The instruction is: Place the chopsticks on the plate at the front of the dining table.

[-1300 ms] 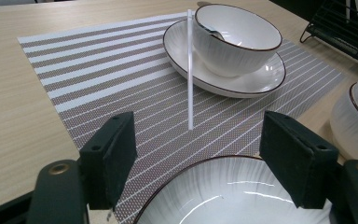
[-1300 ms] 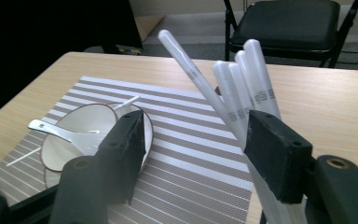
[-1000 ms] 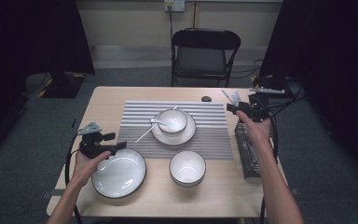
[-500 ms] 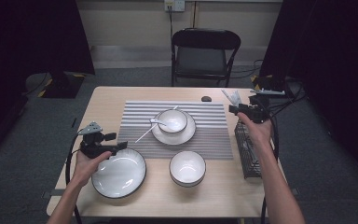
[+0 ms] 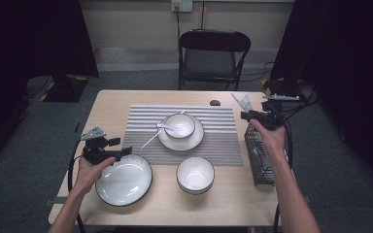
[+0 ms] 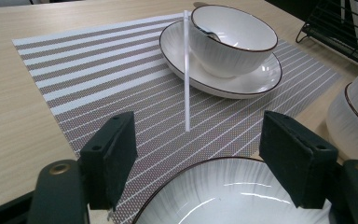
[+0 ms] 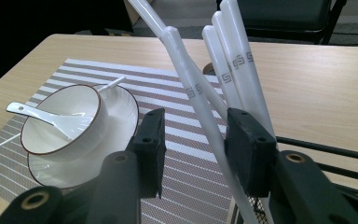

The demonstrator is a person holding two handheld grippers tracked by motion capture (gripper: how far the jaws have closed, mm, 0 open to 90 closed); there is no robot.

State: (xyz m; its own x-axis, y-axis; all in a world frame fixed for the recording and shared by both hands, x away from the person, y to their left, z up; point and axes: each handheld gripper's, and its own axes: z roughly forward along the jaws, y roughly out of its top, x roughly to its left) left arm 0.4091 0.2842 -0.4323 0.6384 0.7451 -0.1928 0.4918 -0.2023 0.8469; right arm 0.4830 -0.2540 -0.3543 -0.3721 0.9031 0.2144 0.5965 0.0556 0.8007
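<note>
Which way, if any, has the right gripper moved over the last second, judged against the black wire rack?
No. The right gripper sits at the same spot above the far end of the wire rack, among the white chopsticks.

Left gripper [image 5: 121,153]: black body, grey 3-cornered plate on top, black cable looping off it. Its jaws are thick black blocks w/ small screws, brass-coloured eyelets at the base. Right gripper [image 5: 245,115]: same black build, grey plate, cable, jaws w/ screws + brass eyelets. Forearms bare, no sleeves in view.
</note>
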